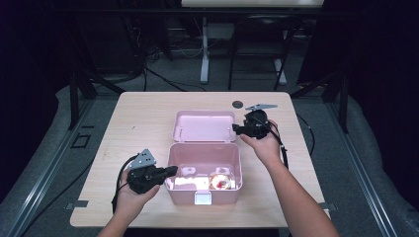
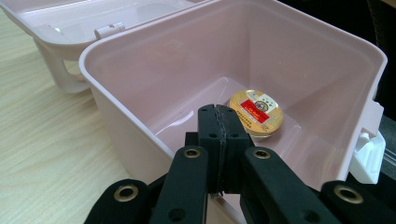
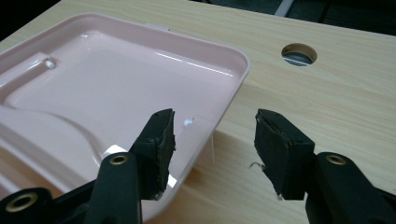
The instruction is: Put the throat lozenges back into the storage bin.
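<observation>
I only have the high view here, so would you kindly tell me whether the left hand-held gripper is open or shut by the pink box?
Observer: The left hand-held gripper is shut with nothing between its pads, poised at the pink box's near wall.
Operator: Thank you. What is the round thing inside the box?
Observer: A gold disc with a red label, lying flat on the box floor.
Operator: And the right hand-held gripper near the lid?
Observer: The right hand-held gripper is open, and the lid's corner edge sits between its jaws, with no pad pressing on it.
</observation>
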`<state>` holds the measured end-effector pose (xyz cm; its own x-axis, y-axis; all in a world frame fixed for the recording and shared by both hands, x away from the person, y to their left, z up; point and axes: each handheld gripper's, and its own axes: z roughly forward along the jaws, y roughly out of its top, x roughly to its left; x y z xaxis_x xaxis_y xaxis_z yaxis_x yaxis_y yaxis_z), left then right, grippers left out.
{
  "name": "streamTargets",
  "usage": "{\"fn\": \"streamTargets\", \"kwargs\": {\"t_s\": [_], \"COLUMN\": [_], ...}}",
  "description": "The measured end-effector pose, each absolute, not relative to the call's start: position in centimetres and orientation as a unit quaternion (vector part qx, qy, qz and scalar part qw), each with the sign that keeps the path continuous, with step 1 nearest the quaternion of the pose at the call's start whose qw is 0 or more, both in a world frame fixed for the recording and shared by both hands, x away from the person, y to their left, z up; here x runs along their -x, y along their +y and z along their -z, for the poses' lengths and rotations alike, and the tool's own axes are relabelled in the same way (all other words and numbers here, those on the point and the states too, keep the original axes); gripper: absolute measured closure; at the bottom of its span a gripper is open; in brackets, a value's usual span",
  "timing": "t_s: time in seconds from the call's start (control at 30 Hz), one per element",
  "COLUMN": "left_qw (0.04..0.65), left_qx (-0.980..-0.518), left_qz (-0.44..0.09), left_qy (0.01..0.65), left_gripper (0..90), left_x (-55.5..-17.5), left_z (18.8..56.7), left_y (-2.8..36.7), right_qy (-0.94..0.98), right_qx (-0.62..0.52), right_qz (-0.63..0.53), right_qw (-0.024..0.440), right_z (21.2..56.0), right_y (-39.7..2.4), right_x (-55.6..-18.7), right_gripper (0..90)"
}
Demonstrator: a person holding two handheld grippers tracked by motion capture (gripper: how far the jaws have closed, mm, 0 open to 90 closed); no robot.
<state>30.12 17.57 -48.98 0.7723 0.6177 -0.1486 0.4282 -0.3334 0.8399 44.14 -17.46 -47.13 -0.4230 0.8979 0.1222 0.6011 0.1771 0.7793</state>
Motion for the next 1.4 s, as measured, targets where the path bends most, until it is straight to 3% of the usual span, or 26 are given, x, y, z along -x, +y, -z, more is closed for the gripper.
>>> {"fn": "streamTargets", "kwargs": {"t_s": [0.57,1.4], "left_qw": [0.470,0.468], "left_qx": [-0.817,-0.819], "left_qz": [-0.099,-0.102], "left_qy": [0.319,0.315], "left_gripper": [90.0,90.0], "left_x": [-30.0,-29.9], "left_z": [49.3,49.6], "left_y": [17.0,16.8], "right_qy": [0.721,0.723], "right_qx": [-0.551,-0.580], "right_qz": [-0.375,-0.332], "right_qw": [0.186,0.172], "right_z": [48.7,49.3], "right_y": [-16.5,-14.8], "right_x": [-47.1,-48.7], "right_gripper": [54.6,73.8]}}
